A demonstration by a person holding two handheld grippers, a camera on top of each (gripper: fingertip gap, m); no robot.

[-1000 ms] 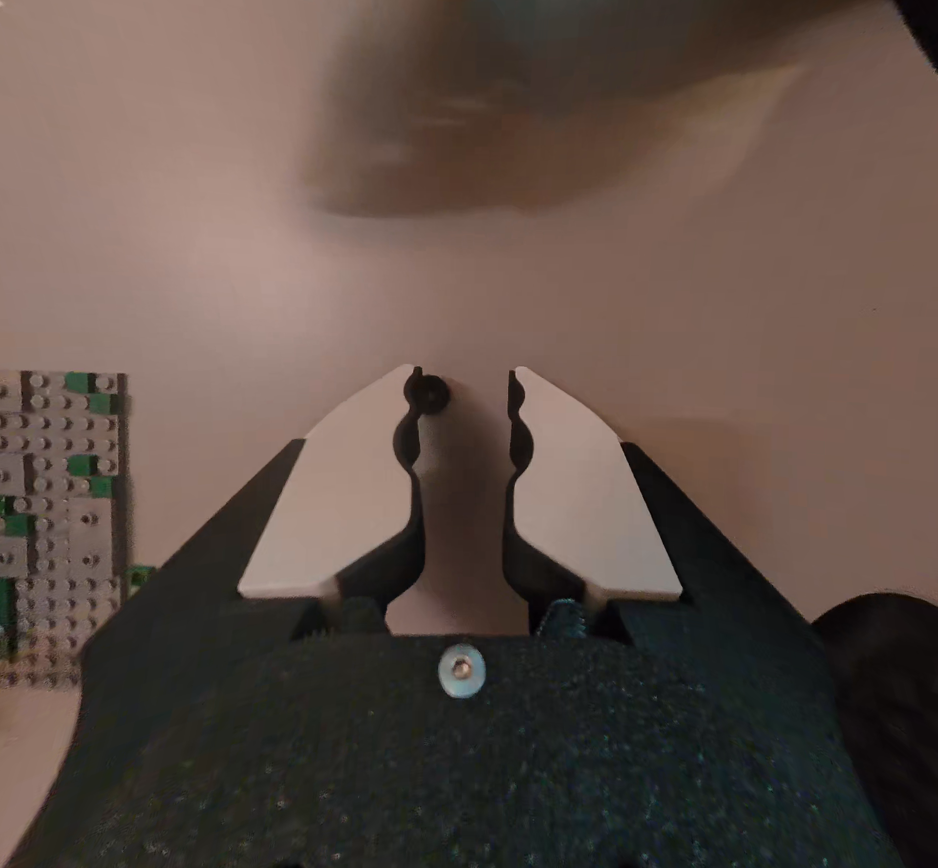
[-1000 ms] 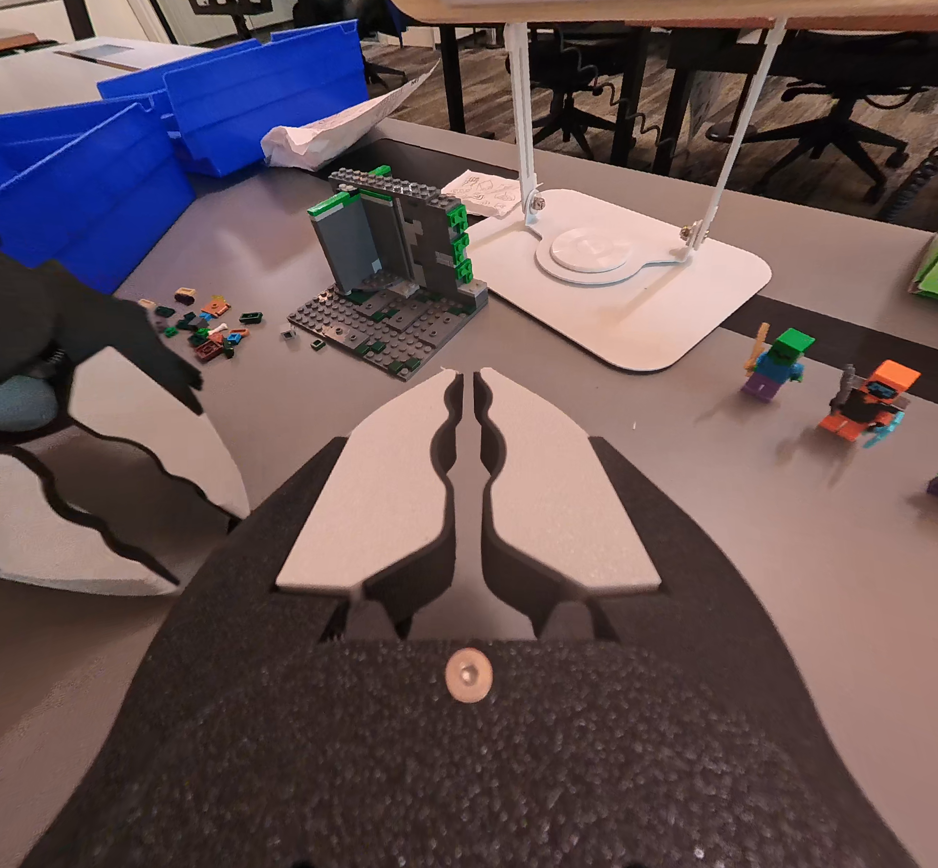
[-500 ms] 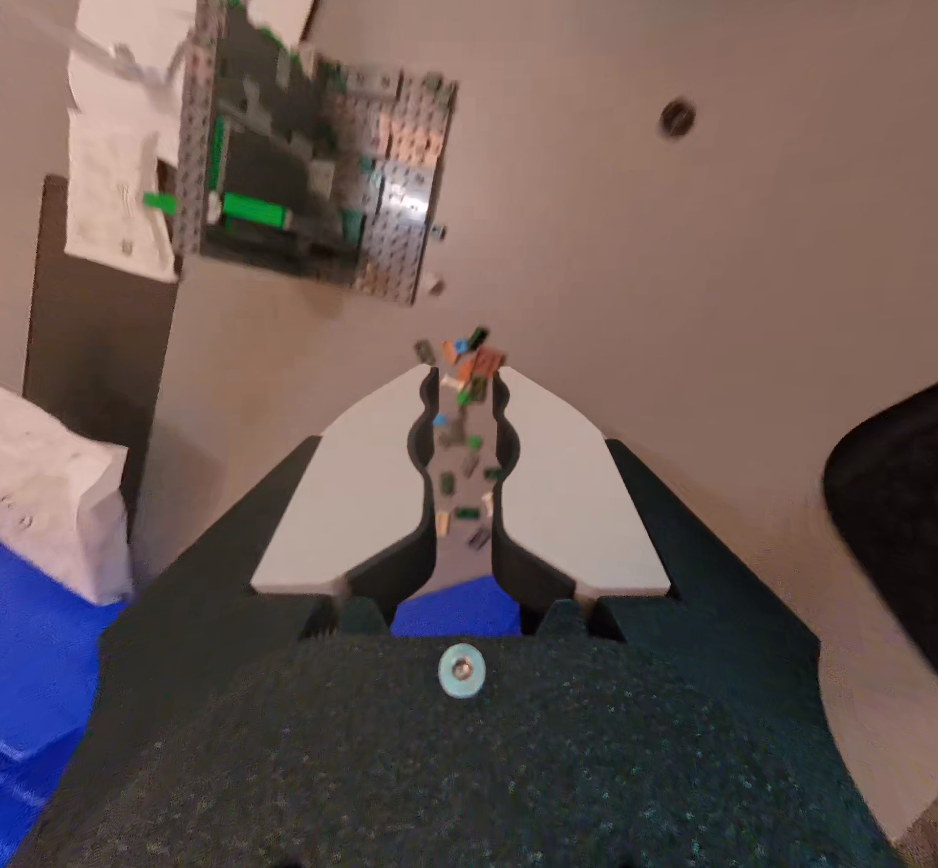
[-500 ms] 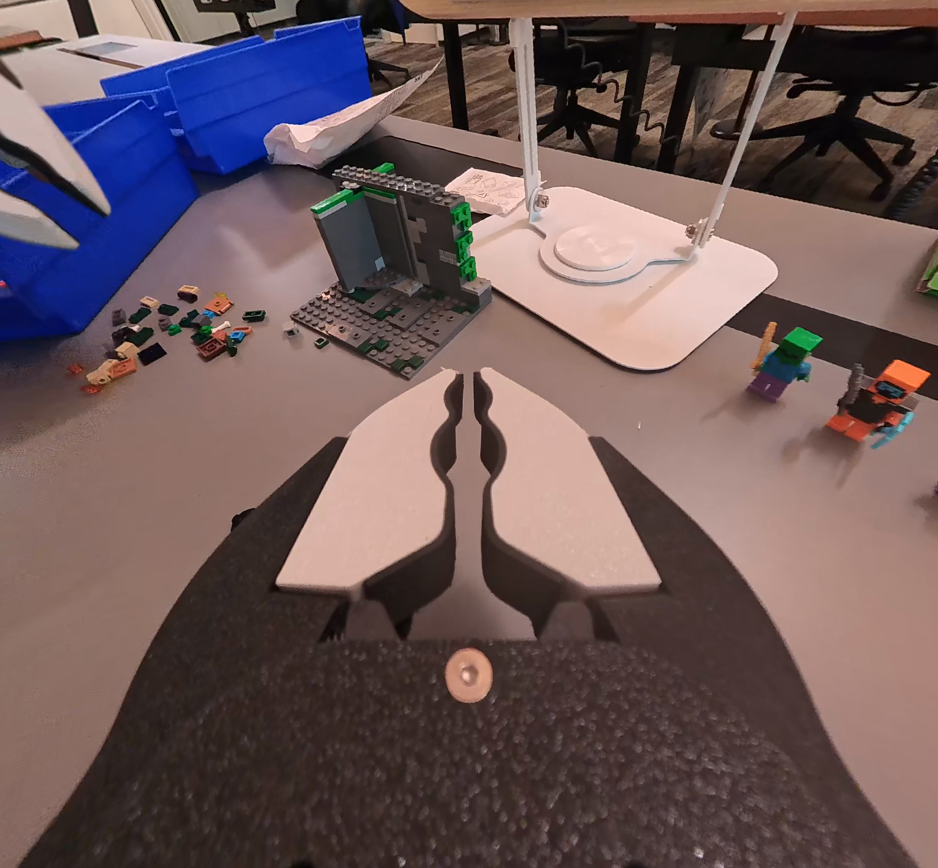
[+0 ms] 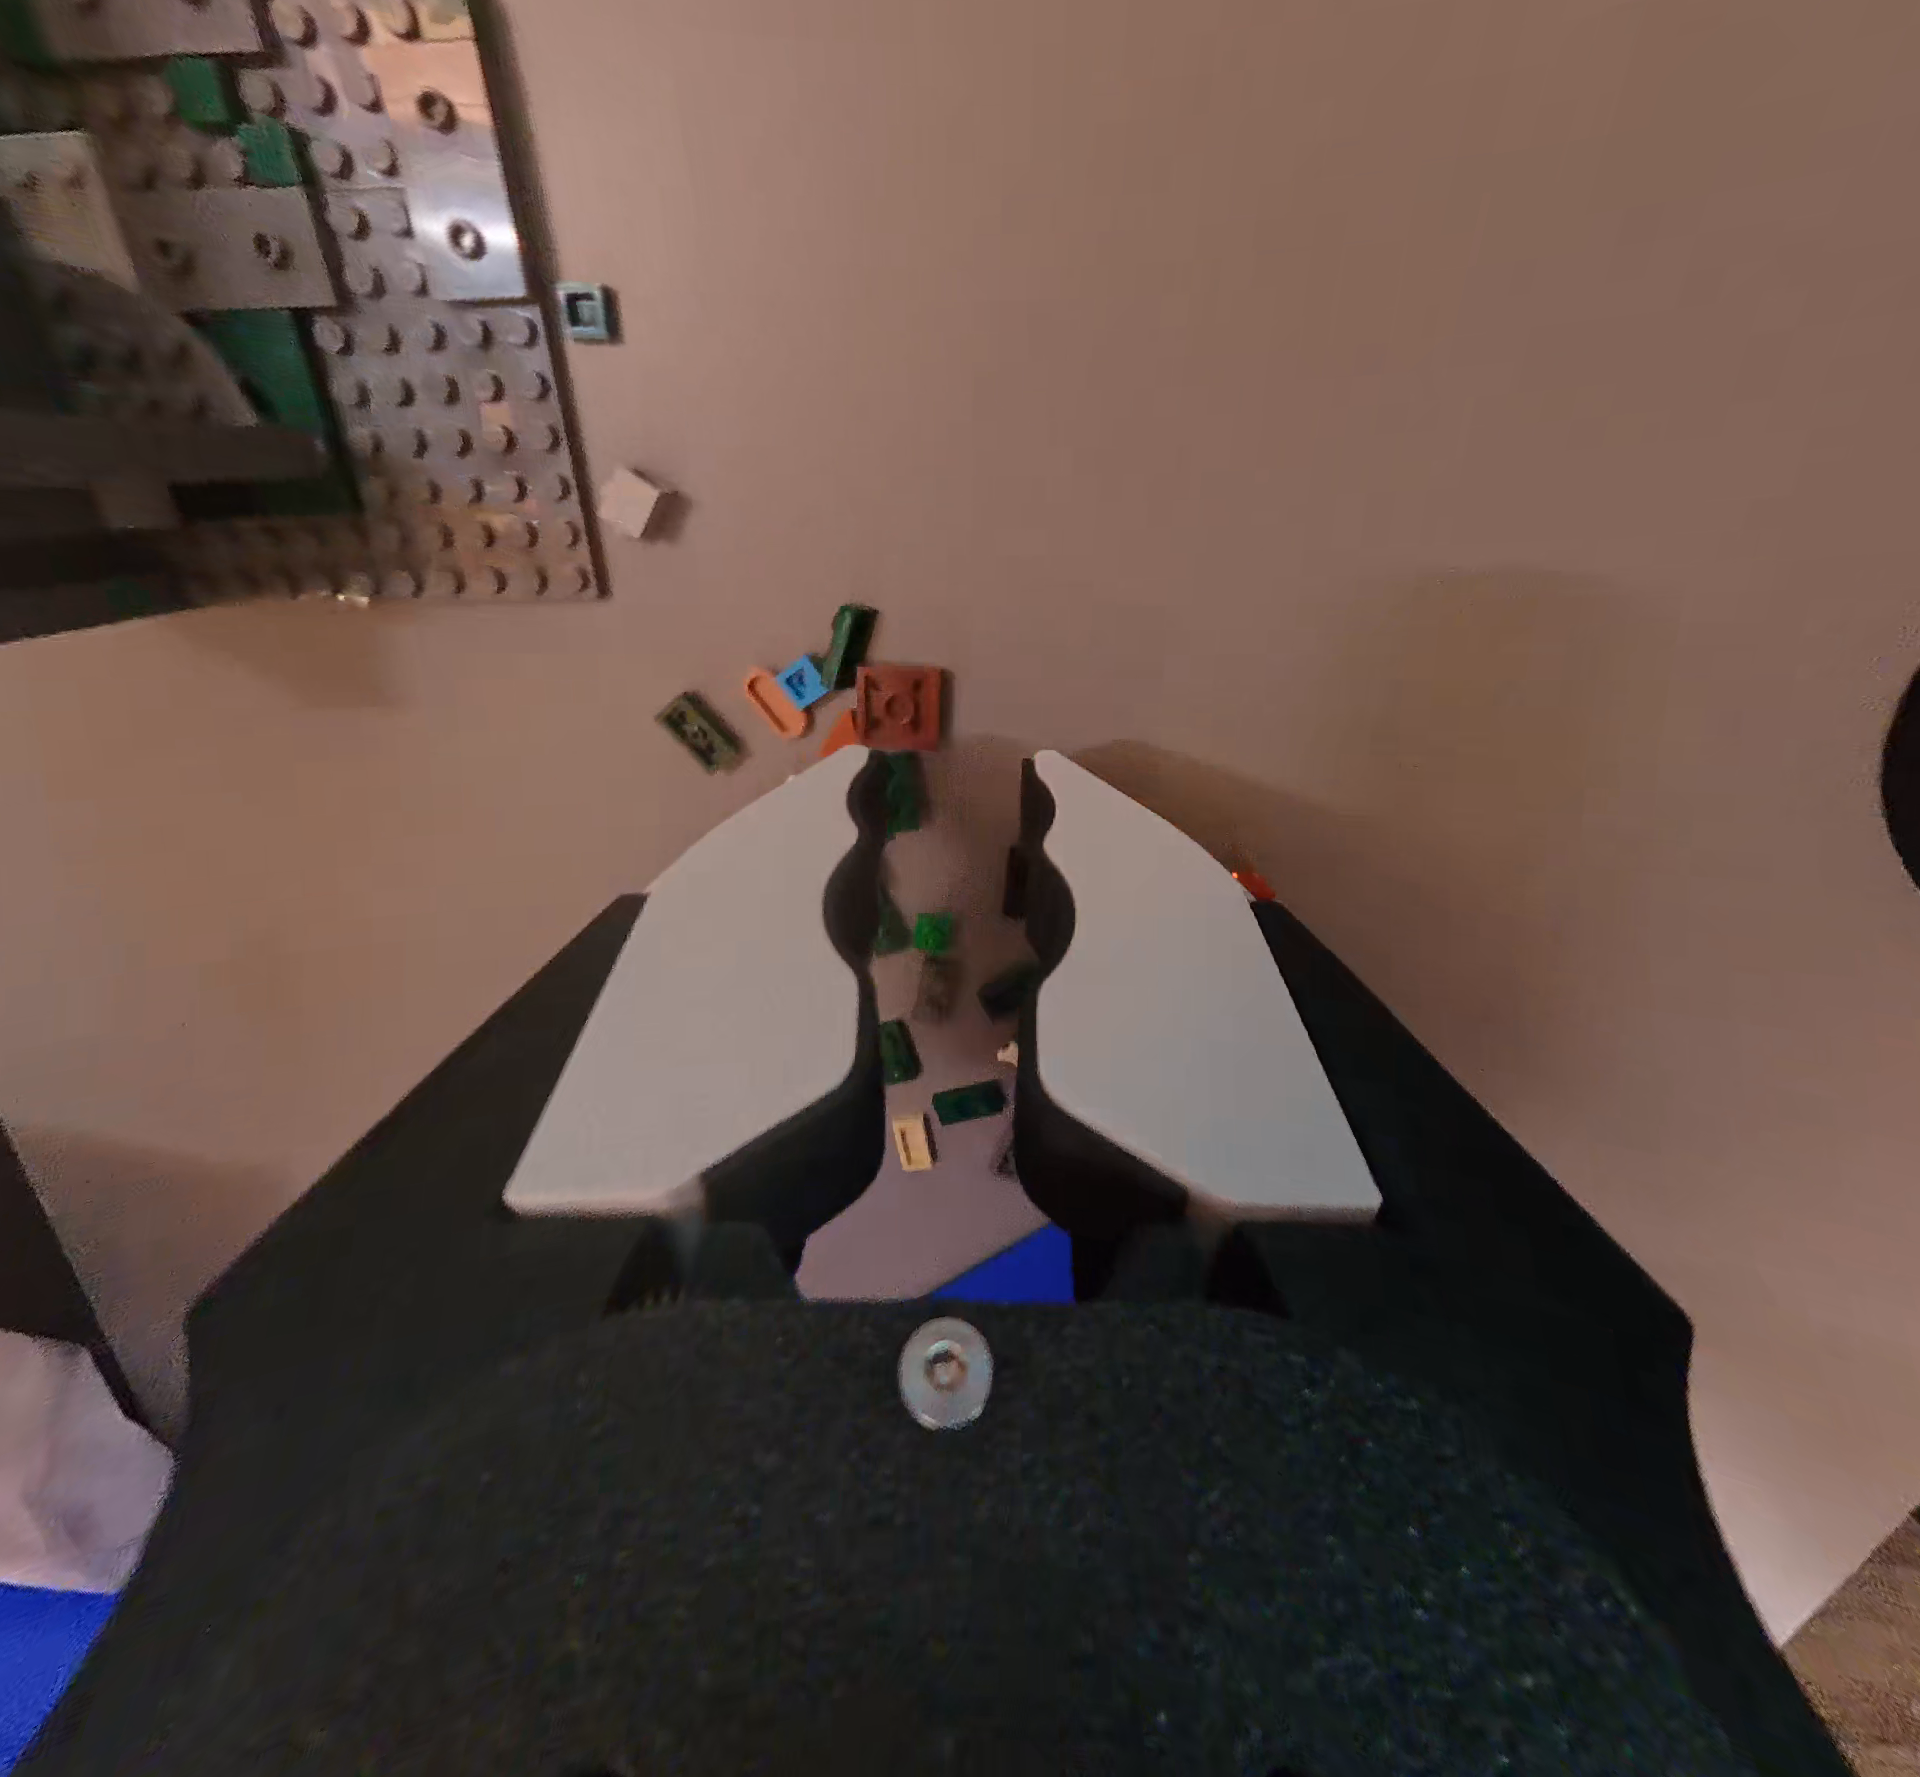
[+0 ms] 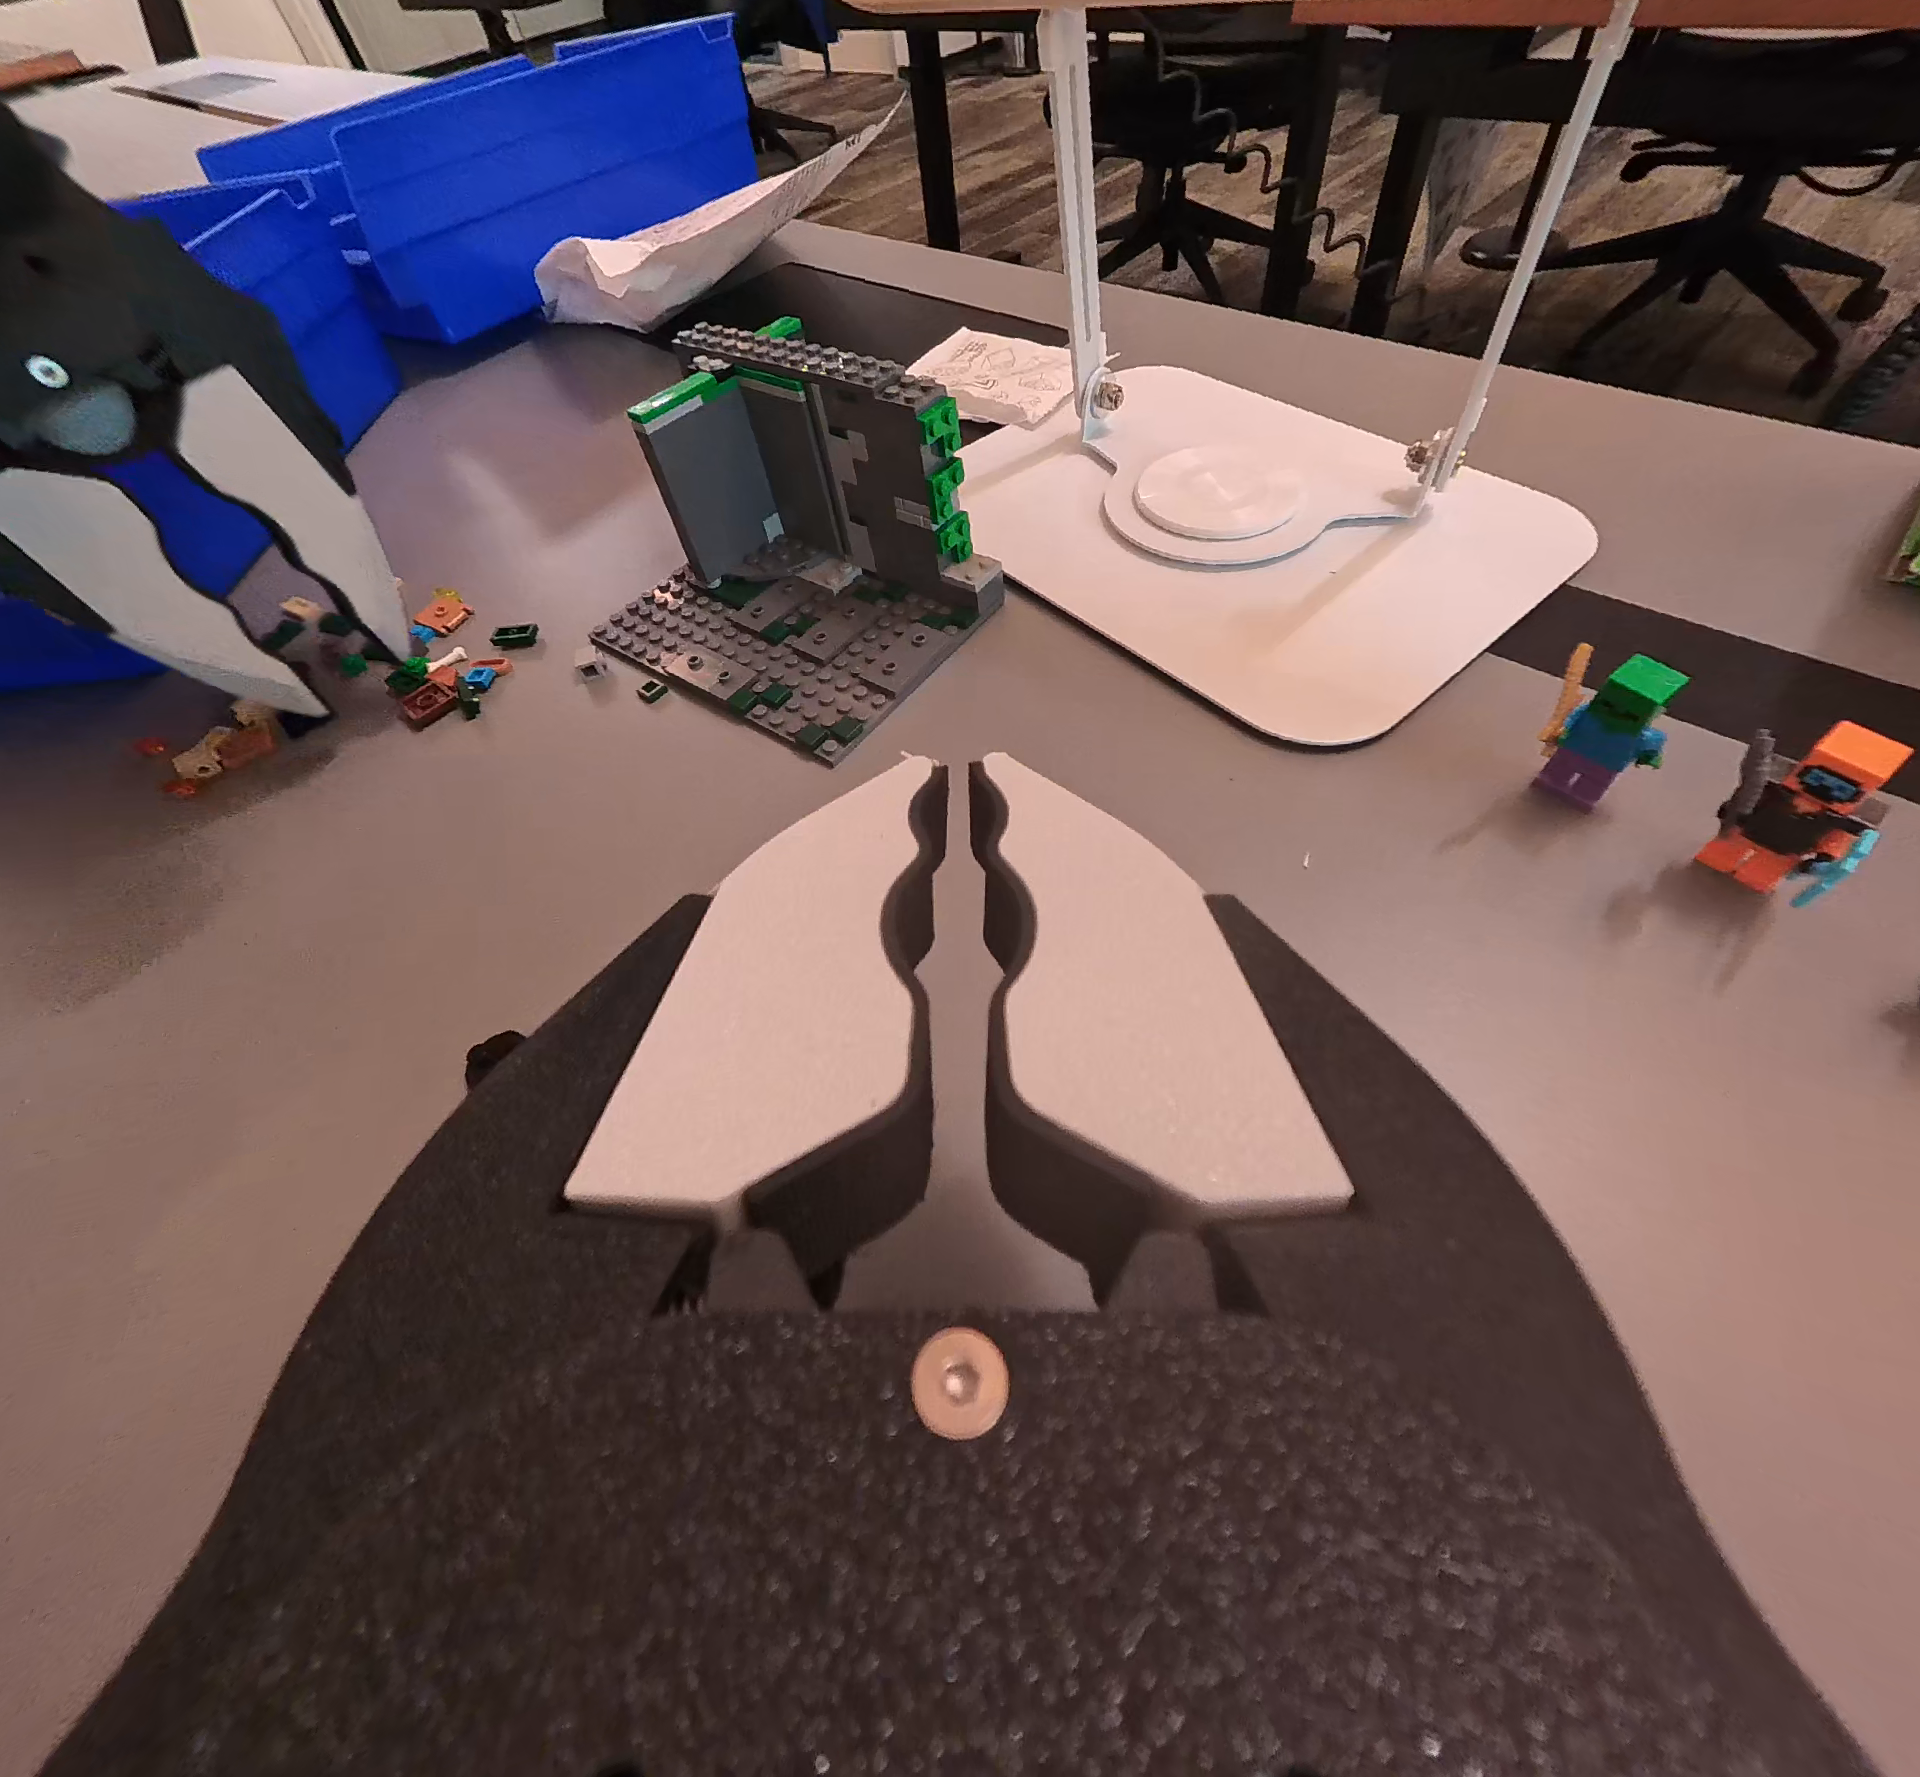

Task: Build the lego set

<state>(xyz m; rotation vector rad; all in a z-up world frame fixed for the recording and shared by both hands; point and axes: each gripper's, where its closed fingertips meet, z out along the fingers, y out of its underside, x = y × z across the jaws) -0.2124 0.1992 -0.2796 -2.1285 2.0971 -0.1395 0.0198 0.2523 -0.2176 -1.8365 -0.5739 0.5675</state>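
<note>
In the right wrist view, the middle and lower left of the table (image 6: 312, 948) lie bare, an open lane toward the build (image 6: 810, 574) at upper centre. Loose pieces (image 6: 447, 667) crowd the left, where the left gripper (image 6: 353, 678) stands with parted jaws, its tips down among them. Blue bins (image 6: 468, 169) and crumpled paper (image 6: 707, 252) wall the upper left. The white stand (image 6: 1299, 605) fills the upper right, just beside the build. Two figures (image 6: 1605, 730) stand at right, a bare gap between them and the stand. In the left wrist view, bare table fills the upper right.
</note>
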